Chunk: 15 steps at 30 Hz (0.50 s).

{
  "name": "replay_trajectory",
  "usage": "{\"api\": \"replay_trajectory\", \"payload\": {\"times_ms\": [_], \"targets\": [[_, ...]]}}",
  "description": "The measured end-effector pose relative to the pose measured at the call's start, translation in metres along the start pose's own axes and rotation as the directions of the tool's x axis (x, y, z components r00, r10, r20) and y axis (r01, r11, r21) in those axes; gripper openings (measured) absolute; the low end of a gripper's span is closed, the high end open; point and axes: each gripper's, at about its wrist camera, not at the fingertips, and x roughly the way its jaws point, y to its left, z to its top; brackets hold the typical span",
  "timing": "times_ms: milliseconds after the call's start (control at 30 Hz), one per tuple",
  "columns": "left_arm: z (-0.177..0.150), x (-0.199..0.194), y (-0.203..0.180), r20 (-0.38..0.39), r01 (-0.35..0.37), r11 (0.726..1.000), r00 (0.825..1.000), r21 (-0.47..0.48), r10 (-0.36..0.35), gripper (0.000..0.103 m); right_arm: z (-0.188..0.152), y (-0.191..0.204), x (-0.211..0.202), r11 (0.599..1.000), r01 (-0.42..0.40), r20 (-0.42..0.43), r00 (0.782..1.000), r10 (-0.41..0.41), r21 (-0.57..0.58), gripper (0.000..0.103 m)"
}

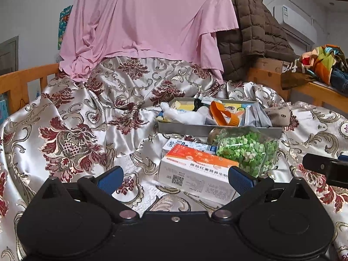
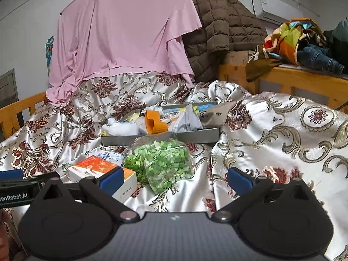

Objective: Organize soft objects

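Observation:
A clear bag of green bits [image 1: 245, 150] [image 2: 161, 163] lies on the patterned bedspread in front of a grey tray [image 1: 184, 128] [image 2: 195, 136]. The tray holds white cloth [image 1: 187, 115] [image 2: 121, 128], an orange strap [image 1: 219, 113] [image 2: 155, 124] and grey packets [image 2: 188, 120]. An orange and white box [image 1: 195, 169] [image 2: 102, 169] lies left of the bag, with a blue and white box [image 1: 187, 144] behind it. My left gripper [image 1: 175, 179] is open and empty, just before the orange box. My right gripper [image 2: 175, 178] is open and empty, just before the bag.
A pink sheet [image 1: 148, 21] [image 2: 121, 34] hangs at the back beside a brown quilted jacket [image 1: 250, 34] [image 2: 217, 28]. Wooden bed rails [image 1: 21, 80] [image 2: 300, 80] stand left and right. Colourful clothes [image 1: 322, 65] [image 2: 300, 41] lie on the right shelf.

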Motion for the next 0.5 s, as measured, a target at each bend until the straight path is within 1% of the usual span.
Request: {"api": "replay_trajectory", "payload": {"times_ms": [500], "targets": [[-0.0025,0.0035,0.0027,-0.021,-0.007,1.0,1.0,-0.017,0.007,0.102,-0.0023,-0.0015,0.0057,1.0,-0.006,-0.014,1.0,0.006,0.011,0.103]]}}
